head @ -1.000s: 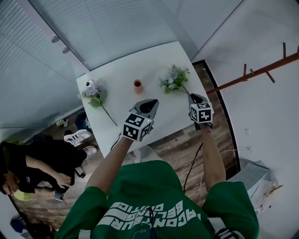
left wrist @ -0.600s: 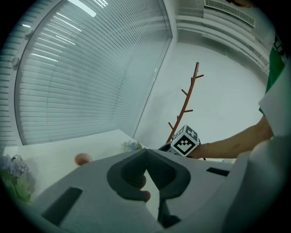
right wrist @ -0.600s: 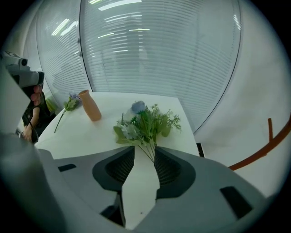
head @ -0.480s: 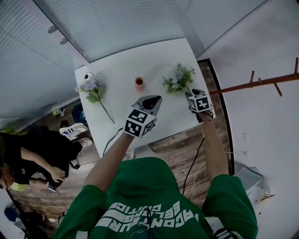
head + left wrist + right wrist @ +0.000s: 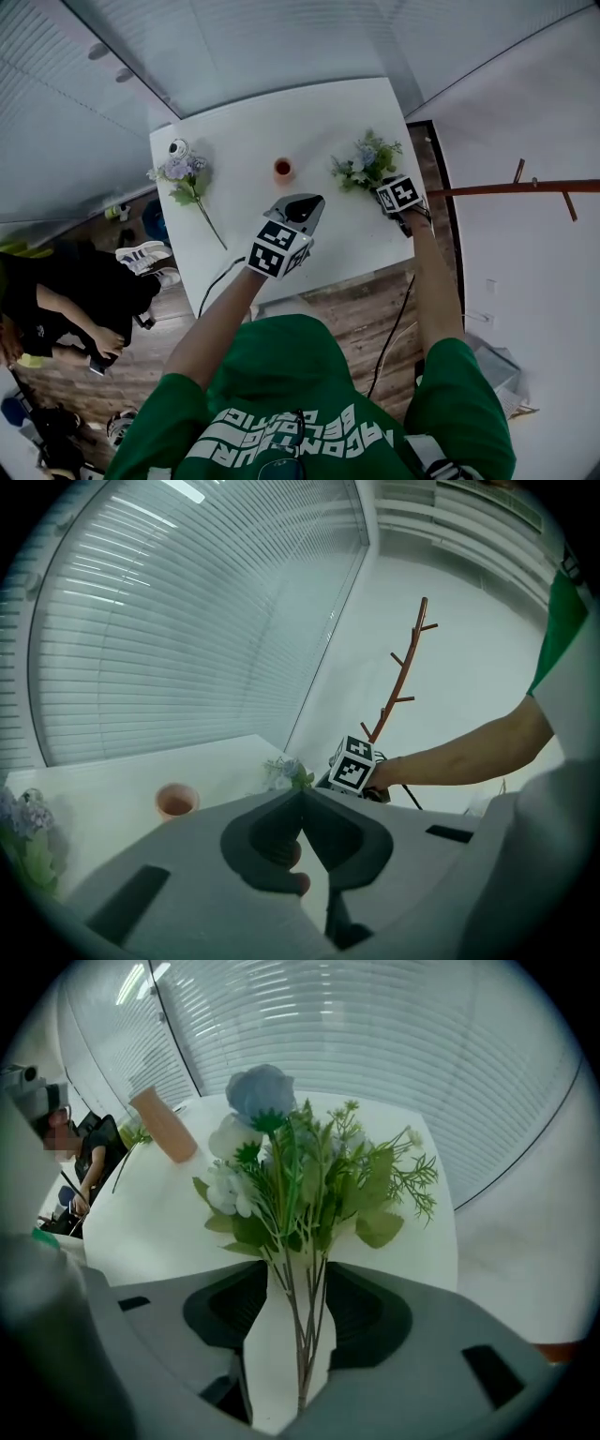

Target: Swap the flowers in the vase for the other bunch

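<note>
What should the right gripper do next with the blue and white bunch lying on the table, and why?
Probably close on the stems. The right gripper has its jaws opening, and the stems of the blue and white bunch stand between them, not yet gripped. The vase looks empty, so this bunch likely goes into it next.

Head view is looking steeply down from well above the person, with the vase (image 5: pixel 281 170) sitting mid-frame on the white table (image 5: pixel 244 141). Left gripper view is riding low, facing almost level across the tabletop, vase ahead-left. Right gripper view is tilting down, close on the blue bunch (image 5: pixel 281 1157) right of the vase. All three are sharing the vase and the surrounding tabletop.
</note>
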The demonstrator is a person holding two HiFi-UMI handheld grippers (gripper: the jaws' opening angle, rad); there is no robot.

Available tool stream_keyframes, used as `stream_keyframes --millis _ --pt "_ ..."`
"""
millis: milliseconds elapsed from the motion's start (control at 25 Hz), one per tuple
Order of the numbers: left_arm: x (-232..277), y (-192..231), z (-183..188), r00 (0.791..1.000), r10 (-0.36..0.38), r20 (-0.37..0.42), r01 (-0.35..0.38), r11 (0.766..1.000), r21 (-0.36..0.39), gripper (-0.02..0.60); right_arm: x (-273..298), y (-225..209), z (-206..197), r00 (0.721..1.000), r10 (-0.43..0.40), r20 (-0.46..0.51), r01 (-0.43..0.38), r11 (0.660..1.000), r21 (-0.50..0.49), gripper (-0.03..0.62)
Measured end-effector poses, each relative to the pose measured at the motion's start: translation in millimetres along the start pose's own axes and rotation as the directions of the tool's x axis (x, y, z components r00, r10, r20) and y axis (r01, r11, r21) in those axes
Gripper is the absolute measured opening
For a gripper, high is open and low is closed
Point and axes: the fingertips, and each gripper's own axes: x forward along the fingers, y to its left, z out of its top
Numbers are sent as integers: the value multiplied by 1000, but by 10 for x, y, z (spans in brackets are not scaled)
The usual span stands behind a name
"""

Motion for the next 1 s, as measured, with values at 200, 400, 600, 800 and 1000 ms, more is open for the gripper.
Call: stream_keyframes --millis 200,400,600,800,1000 --pt "-15 80 -34 1000 19 -11 -20 1000 -7 8 72 -8 -26 1000 15 -27 -15 1000 5 173" --pt "-49 116 -23 999 33 -11 -33 999 -9 8 60 17 -36 999 18 -32 -18 1000 -13 81" --pt "-132 162 -76 999 44 -25 -44 999 4 8 55 63 -26 999 28 -30 -28 1000 -8 37" --pt "-186 228 -28 998 66 -10 -66 998 -3 8 65 68 -23 999 35 -13 -35 999 5 37" --pt "-266 229 -28 997 79 0 -79 997 -11 8 9 83 9 1000 22 21 -23 999 33 37"
